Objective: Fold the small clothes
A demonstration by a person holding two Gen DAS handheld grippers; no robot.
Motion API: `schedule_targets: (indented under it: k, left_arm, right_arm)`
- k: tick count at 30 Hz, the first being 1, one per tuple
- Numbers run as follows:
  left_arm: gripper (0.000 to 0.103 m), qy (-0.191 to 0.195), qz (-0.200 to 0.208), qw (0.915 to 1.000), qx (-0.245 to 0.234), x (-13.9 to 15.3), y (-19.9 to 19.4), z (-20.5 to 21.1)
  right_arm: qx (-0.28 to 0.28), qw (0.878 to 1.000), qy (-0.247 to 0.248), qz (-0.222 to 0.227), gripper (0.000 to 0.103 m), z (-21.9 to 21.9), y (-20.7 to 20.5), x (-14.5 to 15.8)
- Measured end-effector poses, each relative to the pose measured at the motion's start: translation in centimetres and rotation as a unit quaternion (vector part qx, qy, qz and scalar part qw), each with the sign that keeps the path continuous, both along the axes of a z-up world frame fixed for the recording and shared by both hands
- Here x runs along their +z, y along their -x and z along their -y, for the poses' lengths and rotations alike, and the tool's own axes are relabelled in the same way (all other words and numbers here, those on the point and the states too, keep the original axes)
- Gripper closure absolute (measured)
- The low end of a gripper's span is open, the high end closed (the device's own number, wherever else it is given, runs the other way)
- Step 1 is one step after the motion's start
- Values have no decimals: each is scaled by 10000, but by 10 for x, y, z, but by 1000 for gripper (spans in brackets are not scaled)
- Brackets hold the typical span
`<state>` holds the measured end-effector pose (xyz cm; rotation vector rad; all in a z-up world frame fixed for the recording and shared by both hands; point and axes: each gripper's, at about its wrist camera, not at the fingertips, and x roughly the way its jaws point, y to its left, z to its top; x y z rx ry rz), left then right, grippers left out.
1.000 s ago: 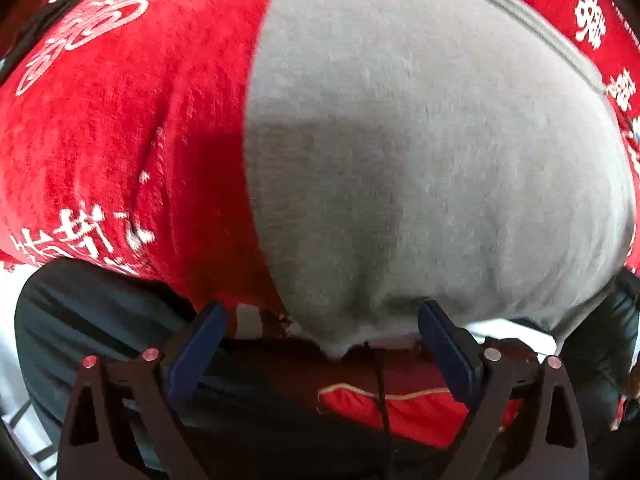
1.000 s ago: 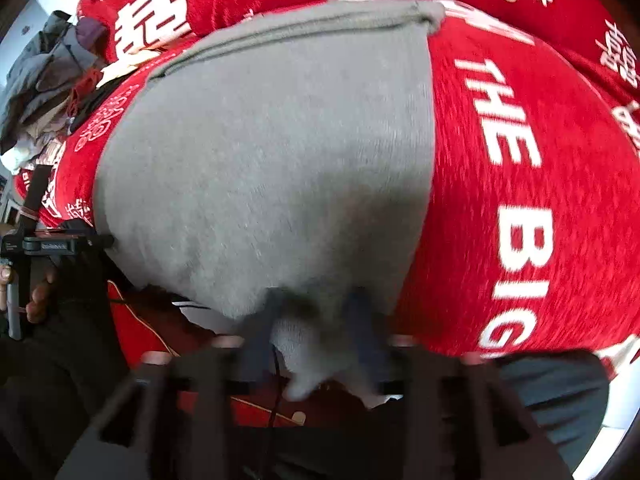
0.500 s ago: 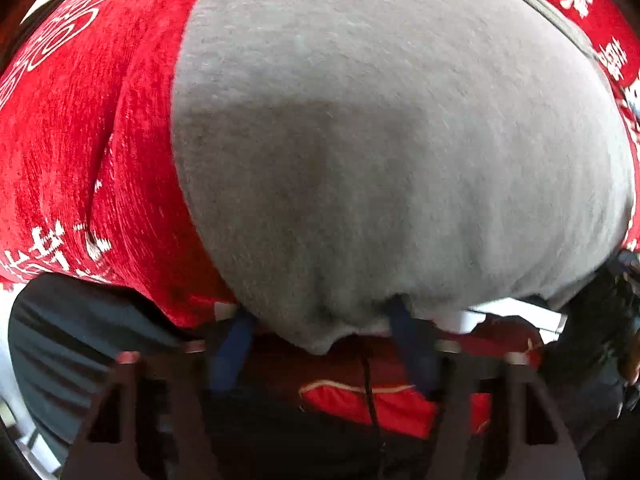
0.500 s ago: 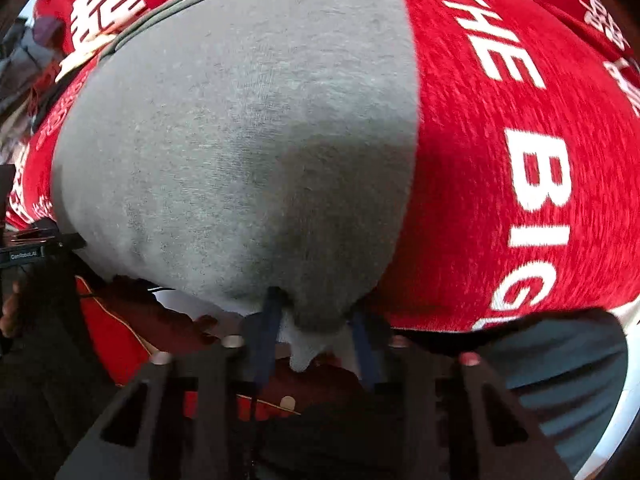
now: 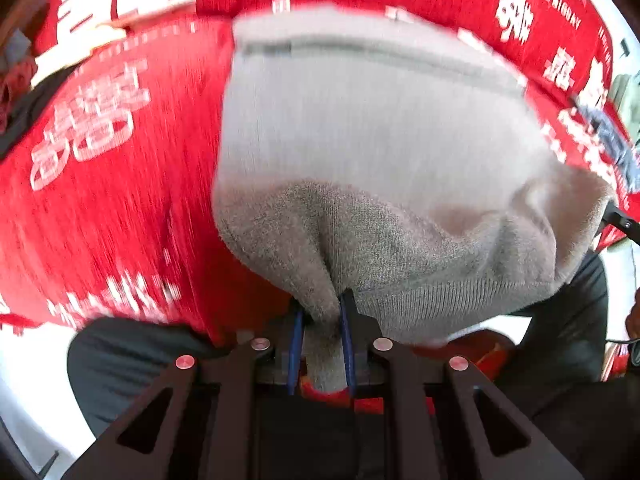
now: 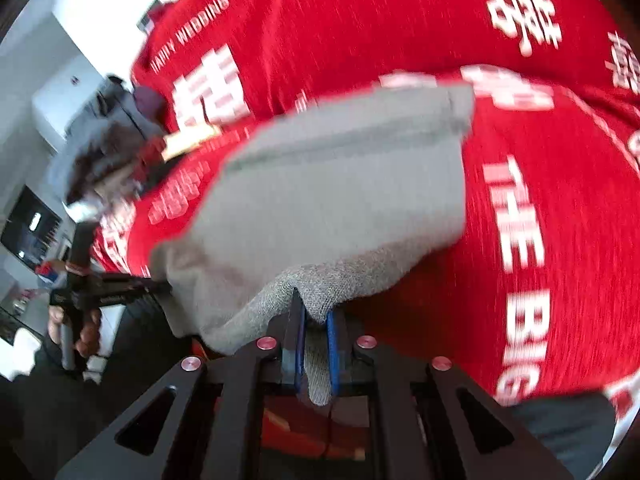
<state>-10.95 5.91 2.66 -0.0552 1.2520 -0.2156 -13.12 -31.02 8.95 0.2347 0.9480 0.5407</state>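
Two grippers, left gripper (image 5: 320,344) and right gripper (image 6: 314,350), pinch the near-edge corners of a grey knit garment (image 5: 372,128) on the red printed cloth (image 5: 120,208); uneven lifting could skew the fold.

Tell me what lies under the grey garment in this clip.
The grey garment lies on a red cloth with white lettering, which shows all round it. Whatever that cloth covers is hidden. Both hand-held grippers pinch its near edge.
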Motion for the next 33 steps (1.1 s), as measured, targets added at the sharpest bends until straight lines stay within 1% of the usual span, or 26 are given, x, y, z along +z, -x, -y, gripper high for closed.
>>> schedule_targets:
  k: [2,3,4,5,7,8,9,10,11,12,13,14,15,16,17,18,19,22,26,27,28,29,30,31,32,33]
  left_arm:
    - [85,168,234,9995,144,11,-15,-5]
    - [84,278,389,9985,249,17,-29,-7]
    - [84,398,508,9970,416,19,-46,-11]
    - [84,547,510,9954,597,16,-61,-15]
    - [84,816,433,9921,852,11,-86,-30]
    - [84,832,397,9907,1002,4,-95,-32]
    - [84,786,271,9896,1174,-7,-102,-34]
    - [84,850,75,9885,1247,-18,-107,-37]
    - [77,999,-46,9865,1300,-25,-107,-39]
    - [76,1157,35,9841,1351,-26,-103,-39]
    - [75,1271,62,9824,1364,-25,-97,-42]
    - [58,1375,22,9814,1339,-24,-90,-46]
    - [35,1521,10,9796,1318,-23,-82,-51]
    - [29,1649,88,9770,1347,-20,-70,-56]
    - [19,1611,152,9768,1406,-18,-62,-59]
    - [16,1477,252,9774,1489,-16,-52,-61]
    - [16,1409,288,9784,1488,-16,-45,-62]
    - [16,1516,33,9786,1391,-26,-33,-56]
    - [16,1388,47,9833,1173,-29,-37,-39]
    - [16,1395,76,9838,1121,-28,-39,-33]
    - [16,1375,100,9850,1034,-27,-41,-27]
    - [23,1256,107,9874,958,-28,-43,-21]
    - [46,1112,63,9894,930,-31,-48,-16]
    - [55,934,-52,9916,891,-36,-52,-12]
    - [66,783,0,9931,878,-34,-52,-9]
    - [96,869,56,9932,767,-29,-50,-8]
  right_arm:
    - [-97,9997,-89,227,93,-1,-17,12]
    - [-158,9991,-91,375,93,-4,-29,15]
    - [-227,9987,-89,438,93,-5,-42,14]
    - [-296,9987,-79,419,93,-15,-56,9]
    - [-449,9984,110,339,93,-18,-84,-3]
    - [-480,9983,187,274,92,-18,-93,-8]
    - [-499,9982,287,165,91,-16,-100,-14]
    - [-564,9976,397,-38,88,-16,-108,-24]
    - [-623,9971,394,-176,87,-11,-110,-28]
    - [-660,9969,296,-295,87,-6,-109,-32]
    - [-663,9972,153,-314,81,-1,-104,-34]
    - [-658,9973,74,-303,74,4,-99,-35]
    - [-673,9973,53,-293,52,9,-92,-36]
    - [-709,9971,71,-255,33,14,-83,-35]
    - [-739,9971,59,-188,30,16,-78,-34]
    - [-752,9971,20,-94,30,17,-71,-33]
    - [-704,9975,-31,-99,30,18,-64,-33]
    - [-571,9980,-185,-178,30,15,-57,-36]
    - [-371,9992,-76,-99,32,-2,-66,-41]
    - [-313,9994,-43,-112,34,-6,-70,-43]
    - [-261,9996,-9,-146,46,-9,-74,-47]
    - [-192,9995,40,-235,56,-13,-78,-51]
    - [-133,9993,93,-344,75,-17,-82,-56]
    - [-87,9988,174,-459,88,-21,-85,-60]
    - [-57,9985,205,-495,91,-22,-85,-62]
    - [-31,9987,181,-484,94,-23,-84,-60]
